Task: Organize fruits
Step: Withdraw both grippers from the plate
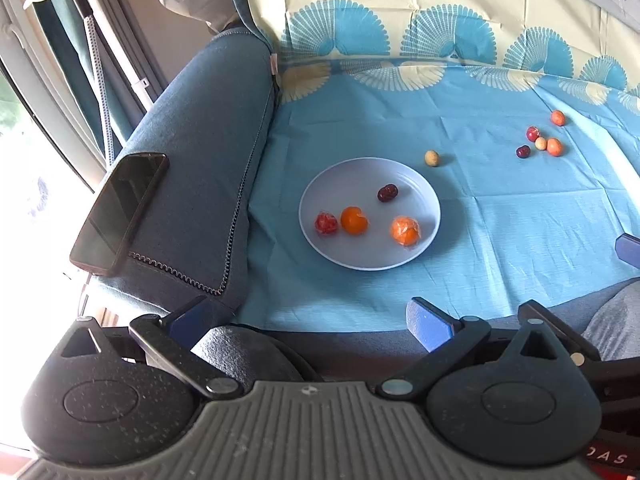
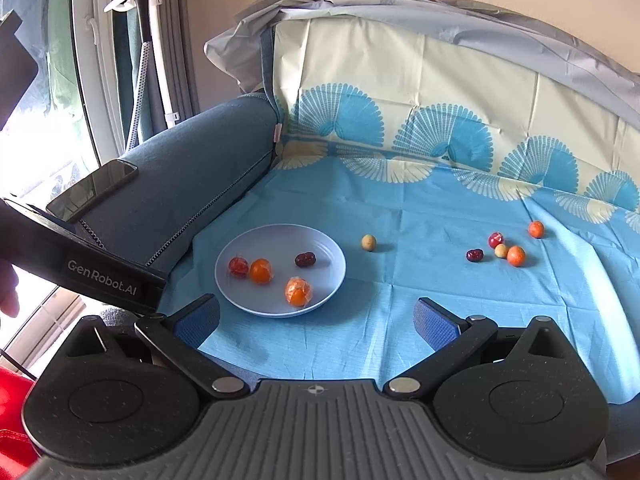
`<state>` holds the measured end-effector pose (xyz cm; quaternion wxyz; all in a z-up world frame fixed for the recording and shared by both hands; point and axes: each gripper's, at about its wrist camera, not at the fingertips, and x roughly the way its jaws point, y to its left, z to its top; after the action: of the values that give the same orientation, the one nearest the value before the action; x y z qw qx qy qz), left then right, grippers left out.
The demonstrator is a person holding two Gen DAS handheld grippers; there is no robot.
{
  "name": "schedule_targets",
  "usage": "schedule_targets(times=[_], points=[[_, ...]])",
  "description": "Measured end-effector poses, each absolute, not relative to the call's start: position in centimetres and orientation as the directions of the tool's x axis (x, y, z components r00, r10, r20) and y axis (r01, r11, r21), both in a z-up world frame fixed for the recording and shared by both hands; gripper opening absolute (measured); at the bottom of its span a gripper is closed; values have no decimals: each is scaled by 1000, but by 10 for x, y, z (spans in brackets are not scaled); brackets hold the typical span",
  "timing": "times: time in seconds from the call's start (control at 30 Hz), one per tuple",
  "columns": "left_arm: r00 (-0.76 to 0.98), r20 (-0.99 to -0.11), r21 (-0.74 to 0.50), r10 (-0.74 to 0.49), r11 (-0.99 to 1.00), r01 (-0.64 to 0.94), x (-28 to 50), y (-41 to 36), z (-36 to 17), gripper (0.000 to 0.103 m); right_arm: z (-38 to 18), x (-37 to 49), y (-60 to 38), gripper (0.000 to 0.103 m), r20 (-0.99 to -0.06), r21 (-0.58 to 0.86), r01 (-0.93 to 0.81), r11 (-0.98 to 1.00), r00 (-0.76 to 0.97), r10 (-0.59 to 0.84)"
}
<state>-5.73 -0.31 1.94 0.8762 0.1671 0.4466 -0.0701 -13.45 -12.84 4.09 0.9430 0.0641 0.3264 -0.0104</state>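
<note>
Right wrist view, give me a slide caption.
Open right gripper faces a plate holding four fruits, six more scattered on the blue cloth.

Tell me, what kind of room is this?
Probably a home living room: a sofa with a blue armrest, its seat covered by a patterned cloth, and a garment steamer standing by the window.

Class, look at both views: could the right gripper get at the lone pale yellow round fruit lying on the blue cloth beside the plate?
Probably yes. The right gripper is open and empty, and the pale yellow round fruit lies alone on bare blue cloth, apart from the light blue round plate, with nothing between.
</note>
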Motion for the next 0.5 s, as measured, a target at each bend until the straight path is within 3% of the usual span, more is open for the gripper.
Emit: schedule_targets(times=[0.5], points=[[547,-836,236,43,928,288,-43,-13,6,103,28,-126,-138,102,-640,159,84,984,768,38]])
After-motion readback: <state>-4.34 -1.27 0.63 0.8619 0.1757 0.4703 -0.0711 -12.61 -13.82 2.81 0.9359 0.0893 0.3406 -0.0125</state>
